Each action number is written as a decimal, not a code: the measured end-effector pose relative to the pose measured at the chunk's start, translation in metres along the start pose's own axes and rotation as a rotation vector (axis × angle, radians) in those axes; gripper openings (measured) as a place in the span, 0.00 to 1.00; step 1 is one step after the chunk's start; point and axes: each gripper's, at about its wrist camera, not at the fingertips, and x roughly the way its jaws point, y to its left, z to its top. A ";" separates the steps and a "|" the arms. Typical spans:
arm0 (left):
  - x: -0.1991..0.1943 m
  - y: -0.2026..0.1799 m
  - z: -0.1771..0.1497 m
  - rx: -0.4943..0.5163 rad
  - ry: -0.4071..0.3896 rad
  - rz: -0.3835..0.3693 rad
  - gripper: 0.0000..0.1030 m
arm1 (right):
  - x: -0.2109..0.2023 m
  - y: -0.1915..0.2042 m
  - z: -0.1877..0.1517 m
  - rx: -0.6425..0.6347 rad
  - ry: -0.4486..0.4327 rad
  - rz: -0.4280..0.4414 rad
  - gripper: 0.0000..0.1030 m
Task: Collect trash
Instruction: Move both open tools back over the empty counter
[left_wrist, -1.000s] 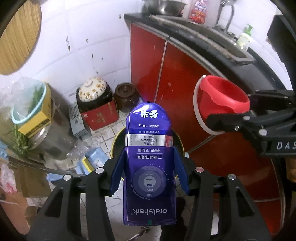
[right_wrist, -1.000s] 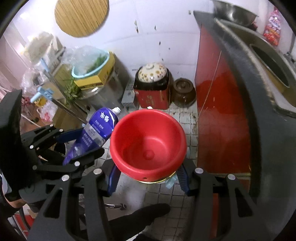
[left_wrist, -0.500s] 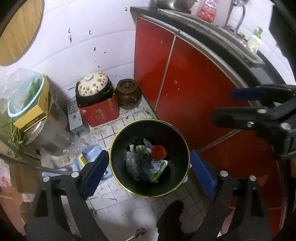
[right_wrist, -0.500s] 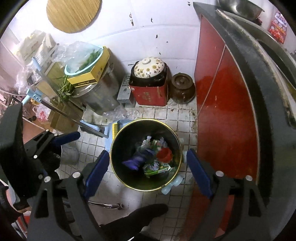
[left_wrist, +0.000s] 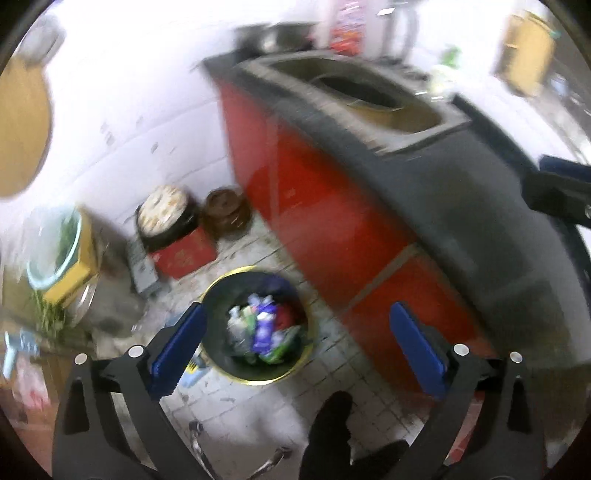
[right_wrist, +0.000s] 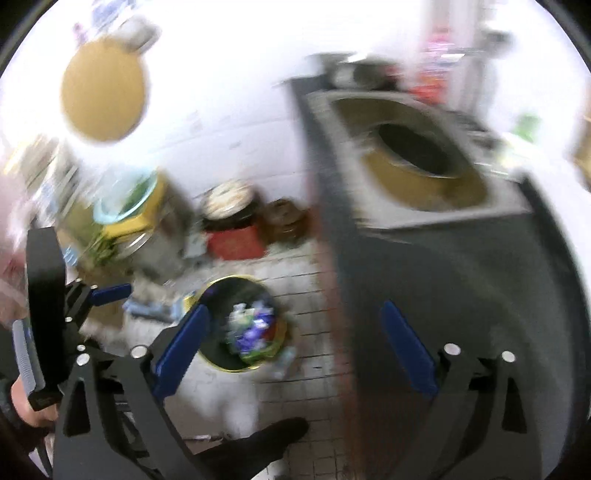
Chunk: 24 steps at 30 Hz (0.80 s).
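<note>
Both of our grippers hang high above the kitchen floor, each with its blue pads spread wide and nothing between them. The left gripper (left_wrist: 295, 343) looks down on one black trash bin (left_wrist: 258, 325) with a gold rim, standing on the tiled floor (left_wrist: 258, 402) just beside the red cabinet (left_wrist: 325, 229). The collected trash (left_wrist: 264, 328) lies inside the bin: a purple-and-white pack in the middle, something red to its right, green and clear wrappers around it; blur keeps us from counting the pieces.

The right gripper (right_wrist: 291, 339) sees the same bin (right_wrist: 242, 325) farther to its left, partly behind its left pad (right_wrist: 181, 350). Only this view shows the left gripper from outside, at the far left edge, with the hand (right_wrist: 22, 402) that carries it. Only the left wrist view catches the tip of the right gripper at its right edge.

Both views show one sink basin (right_wrist: 413, 151) sunk into the dark counter (left_wrist: 480, 206), one round wooden board (right_wrist: 103, 99) on the white wall, and two pots by the wall: a flowered-lid cooker (left_wrist: 166, 214) on a red box (left_wrist: 184, 254), and a brown jar (left_wrist: 225, 214) beside it. One dark shoe (left_wrist: 328, 428) points toward the bin.
</note>
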 end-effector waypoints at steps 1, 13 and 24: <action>-0.008 -0.018 0.007 0.028 -0.015 -0.021 0.94 | -0.024 -0.022 -0.008 0.042 -0.019 -0.053 0.92; -0.076 -0.295 0.033 0.450 -0.097 -0.315 0.94 | -0.233 -0.217 -0.193 0.628 -0.106 -0.570 0.93; -0.110 -0.452 -0.022 0.713 -0.079 -0.429 0.94 | -0.313 -0.265 -0.353 0.986 -0.108 -0.733 0.93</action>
